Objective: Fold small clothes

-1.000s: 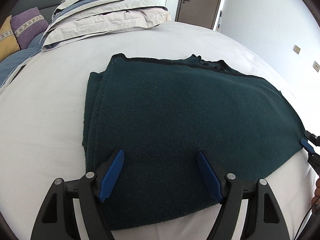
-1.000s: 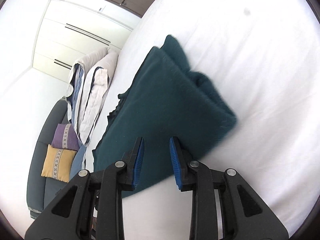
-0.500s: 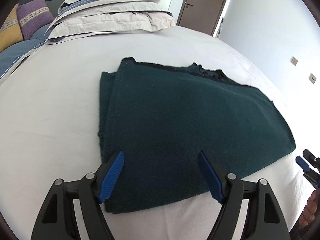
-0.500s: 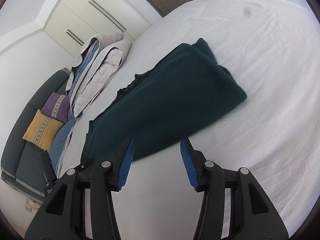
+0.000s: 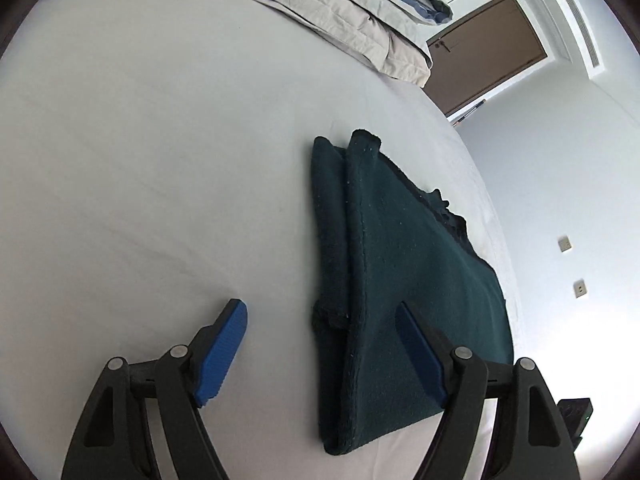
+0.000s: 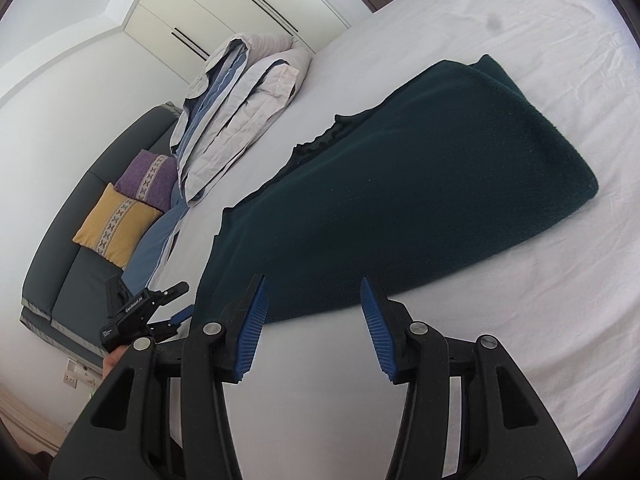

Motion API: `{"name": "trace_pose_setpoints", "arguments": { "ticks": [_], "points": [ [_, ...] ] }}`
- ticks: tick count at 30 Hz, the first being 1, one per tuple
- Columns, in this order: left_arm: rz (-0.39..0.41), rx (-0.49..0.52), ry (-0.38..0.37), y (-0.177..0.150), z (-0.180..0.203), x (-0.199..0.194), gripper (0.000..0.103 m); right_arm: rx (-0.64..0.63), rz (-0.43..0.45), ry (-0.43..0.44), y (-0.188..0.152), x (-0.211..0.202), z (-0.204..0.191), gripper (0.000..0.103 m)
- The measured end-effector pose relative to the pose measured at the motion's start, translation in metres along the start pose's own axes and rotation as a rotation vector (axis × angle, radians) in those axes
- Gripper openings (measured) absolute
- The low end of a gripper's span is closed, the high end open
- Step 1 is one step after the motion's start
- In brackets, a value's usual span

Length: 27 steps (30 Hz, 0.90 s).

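Observation:
A dark green knitted garment [image 5: 404,280] lies folded flat on the white bed sheet [image 5: 140,160]. My left gripper [image 5: 322,336] is open at its near end. The stacked folded edge runs between the two fingers; the right finger hangs over the cloth and the left one over bare sheet. In the right wrist view the same garment [image 6: 400,184] stretches away to the upper right. My right gripper [image 6: 314,320] is open just above its near hem, with nothing pressed between the pads. The left gripper [image 6: 168,306] also shows there, at the garment's left end.
A pile of folded bedding and pillows [image 6: 240,100] sits at the head of the bed. Beyond it is a dark sofa with a yellow cushion [image 6: 116,220] and a purple cushion [image 6: 150,174]. A brown door [image 5: 484,52] and white wardrobe doors [image 6: 240,12] stand behind.
My left gripper has swung and rolled from the middle of the near hem to the garment's folded side edge. My right gripper has opened wider and pulled back and up off the corner.

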State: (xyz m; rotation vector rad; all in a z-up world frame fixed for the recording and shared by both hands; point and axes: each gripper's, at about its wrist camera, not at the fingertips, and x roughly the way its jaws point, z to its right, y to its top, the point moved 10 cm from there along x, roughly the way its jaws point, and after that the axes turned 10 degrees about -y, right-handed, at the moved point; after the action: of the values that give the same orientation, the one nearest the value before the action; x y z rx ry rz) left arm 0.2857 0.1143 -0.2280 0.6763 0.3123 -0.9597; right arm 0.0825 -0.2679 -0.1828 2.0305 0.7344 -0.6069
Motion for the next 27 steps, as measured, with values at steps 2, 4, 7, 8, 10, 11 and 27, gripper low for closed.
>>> {"name": "trace_pose_setpoints", "arguments": {
  "ticks": [2, 4, 7, 8, 10, 11, 27],
  "points": [
    [-0.008, -0.027, -0.038, 0.004, 0.001, 0.006, 0.079, -0.011, -0.008, 0.009, -0.002, 0.003, -0.005, 0.047],
    [-0.017, -0.064, -0.085, 0.012, 0.003, 0.011, 0.079, -0.02, -0.018, 0.019, -0.004, 0.005, -0.01, 0.047],
    [-0.05, -0.109, -0.13, 0.021, 0.004, 0.026, 0.08, -0.026, -0.031, 0.035, -0.006, 0.009, -0.017, 0.047],
    [-0.061, -0.112, -0.139, 0.024, 0.006, 0.031, 0.08, -0.025, -0.033, 0.04, -0.006, 0.01, -0.018, 0.047],
    [-0.093, -0.124, -0.169, 0.027, 0.01, 0.04, 0.08, -0.022, -0.035, 0.056, -0.006, 0.011, -0.023, 0.047],
    [-0.107, -0.133, -0.184, 0.027, 0.012, 0.044, 0.079, -0.019, -0.038, 0.061, -0.006, 0.012, -0.024, 0.047],
    [-0.166, -0.178, -0.24, 0.009, 0.004, 0.04, 0.026, -0.04, -0.081, 0.082, -0.002, 0.038, -0.044, 0.047]
  ]
}}
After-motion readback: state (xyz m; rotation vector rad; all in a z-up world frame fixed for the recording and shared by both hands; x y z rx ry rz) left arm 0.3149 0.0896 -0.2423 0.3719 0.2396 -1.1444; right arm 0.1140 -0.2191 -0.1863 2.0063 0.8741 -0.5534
